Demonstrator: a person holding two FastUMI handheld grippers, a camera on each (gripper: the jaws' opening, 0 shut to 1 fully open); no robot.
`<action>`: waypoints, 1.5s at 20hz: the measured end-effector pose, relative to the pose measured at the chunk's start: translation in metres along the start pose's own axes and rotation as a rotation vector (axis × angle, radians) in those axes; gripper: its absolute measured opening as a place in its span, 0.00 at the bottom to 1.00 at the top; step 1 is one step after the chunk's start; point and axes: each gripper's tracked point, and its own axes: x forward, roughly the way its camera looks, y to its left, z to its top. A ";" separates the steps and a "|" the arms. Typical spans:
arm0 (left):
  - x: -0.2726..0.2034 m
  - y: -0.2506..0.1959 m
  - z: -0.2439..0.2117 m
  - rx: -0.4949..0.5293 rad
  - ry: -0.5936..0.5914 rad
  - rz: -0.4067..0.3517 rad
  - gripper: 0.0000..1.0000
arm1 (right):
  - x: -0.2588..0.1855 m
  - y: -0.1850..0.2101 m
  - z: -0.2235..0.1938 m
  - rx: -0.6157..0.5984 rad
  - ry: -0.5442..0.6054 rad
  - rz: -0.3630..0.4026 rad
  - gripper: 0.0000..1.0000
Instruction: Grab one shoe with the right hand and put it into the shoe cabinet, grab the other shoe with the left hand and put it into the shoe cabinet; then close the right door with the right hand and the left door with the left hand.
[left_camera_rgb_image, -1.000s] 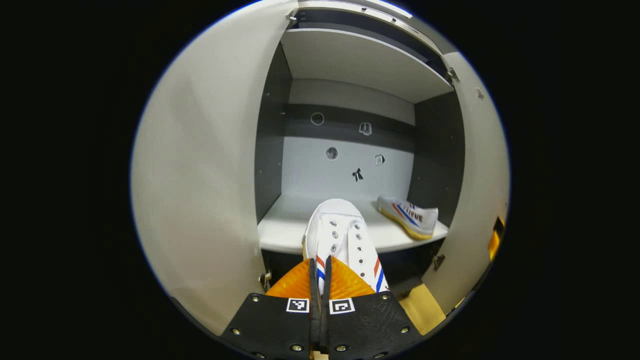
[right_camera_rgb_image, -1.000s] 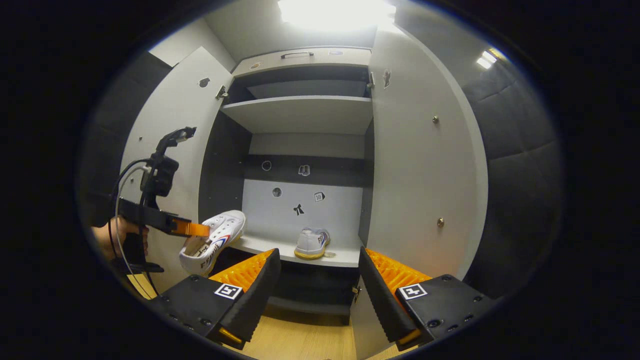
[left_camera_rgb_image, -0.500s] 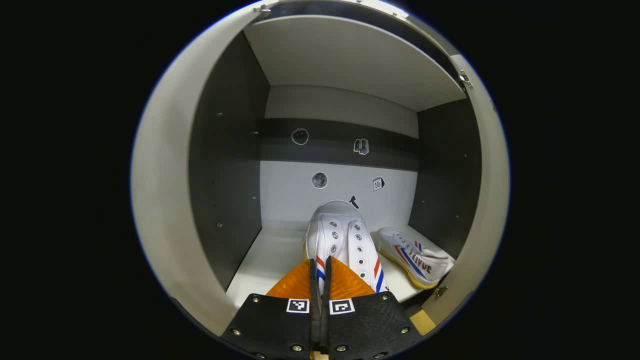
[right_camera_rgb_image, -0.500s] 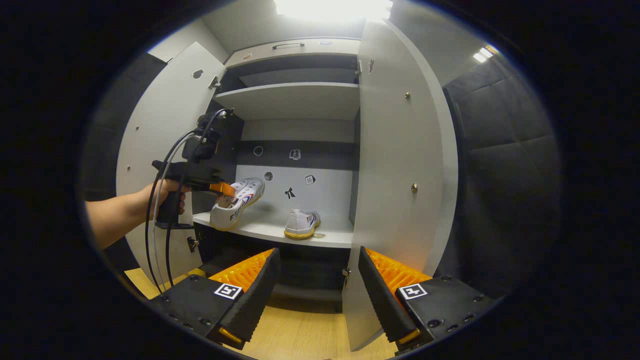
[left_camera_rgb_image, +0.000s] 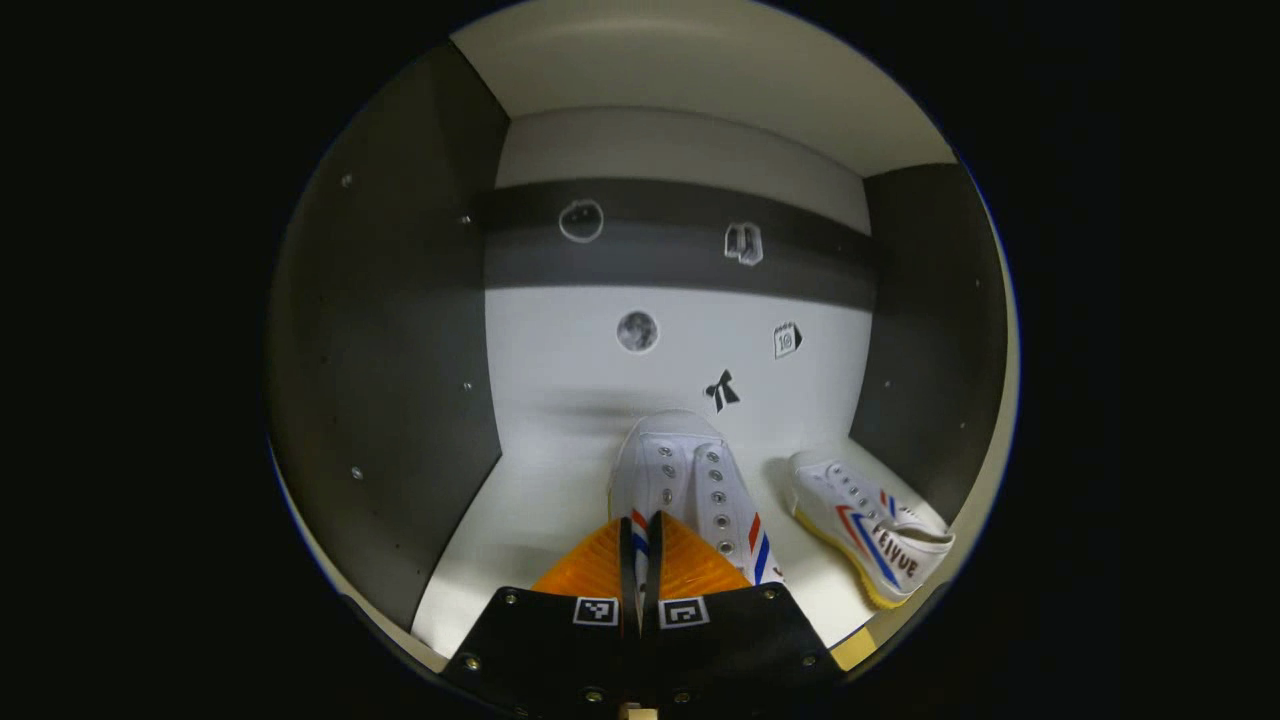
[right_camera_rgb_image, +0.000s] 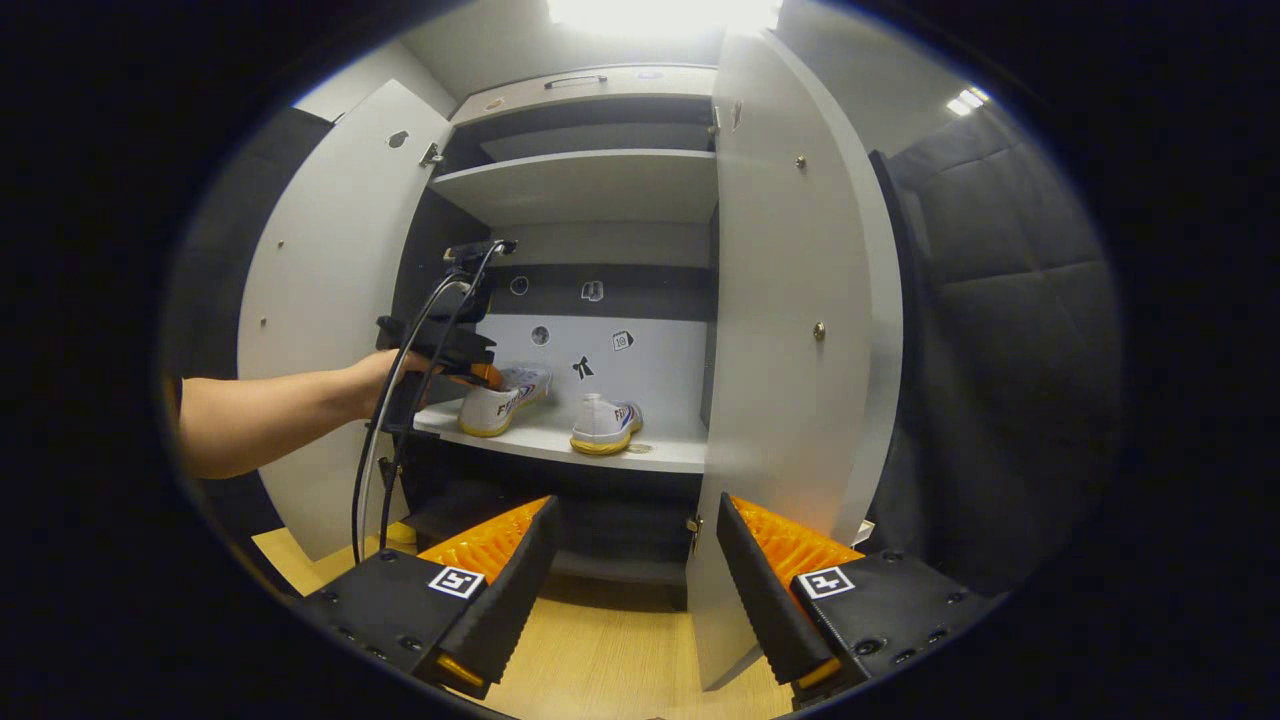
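Gripping white canvas shoe (left_camera_rgb_image: 690, 480), left gripper (left_camera_rgb_image: 640, 550) ribbed orange jaws; right gripper (right_camera_rgb_image: 632, 570) jaws spread, empty.

"FEIYUE" on the right shoe's (left_camera_rgb_image: 872, 527) side

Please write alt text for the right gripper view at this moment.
An open hand-held gripper faces a shoe cabinet with both doors open. A hand holds a second hand-held gripper gripping a white shoe on the shelf, left of another white shoe.
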 end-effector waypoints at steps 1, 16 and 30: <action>0.003 -0.001 -0.007 0.010 0.012 0.009 0.00 | 0.001 0.001 0.000 0.002 -0.003 0.009 0.98; -0.114 0.003 0.018 0.044 -0.207 0.084 0.80 | 0.002 0.025 0.023 0.036 -0.059 0.086 0.98; -0.332 -0.007 0.003 0.061 -0.352 0.045 0.80 | -0.080 0.028 0.053 0.029 -0.103 0.028 0.98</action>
